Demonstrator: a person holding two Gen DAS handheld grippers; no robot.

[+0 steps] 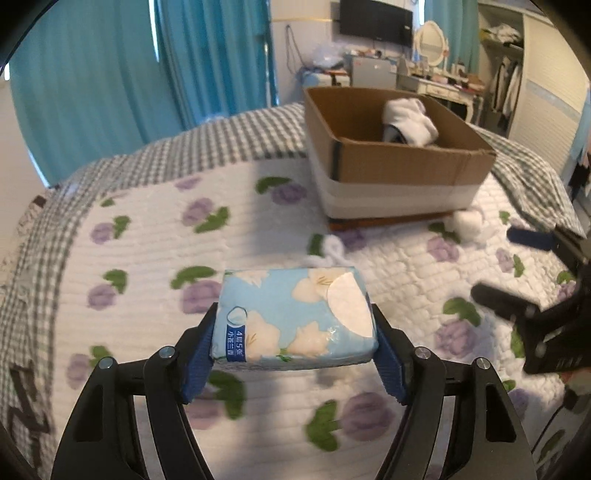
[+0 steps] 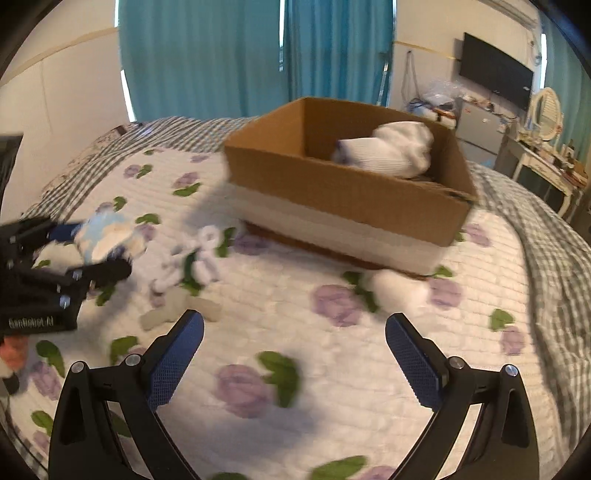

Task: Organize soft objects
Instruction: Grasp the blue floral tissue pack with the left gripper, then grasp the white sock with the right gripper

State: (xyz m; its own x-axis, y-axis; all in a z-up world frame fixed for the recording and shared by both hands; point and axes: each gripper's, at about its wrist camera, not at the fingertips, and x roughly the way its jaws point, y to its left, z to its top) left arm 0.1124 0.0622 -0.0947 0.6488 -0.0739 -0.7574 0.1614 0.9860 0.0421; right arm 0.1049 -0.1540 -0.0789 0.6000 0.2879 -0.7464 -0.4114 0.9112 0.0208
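Left gripper clamps a blue floral tissue pack above the quilt; cardboard box at one o'clock holds a white bundle; right gripper gapes wide, holding nothing.

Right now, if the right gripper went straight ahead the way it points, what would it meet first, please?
Probably the quilt: the open right gripper tilts down toward it. Beyond lie a white soft object and the cardboard box, though depth is unclear.

Teal curtains, wall-mounted black TV, oval vanity mirror, white dressing table
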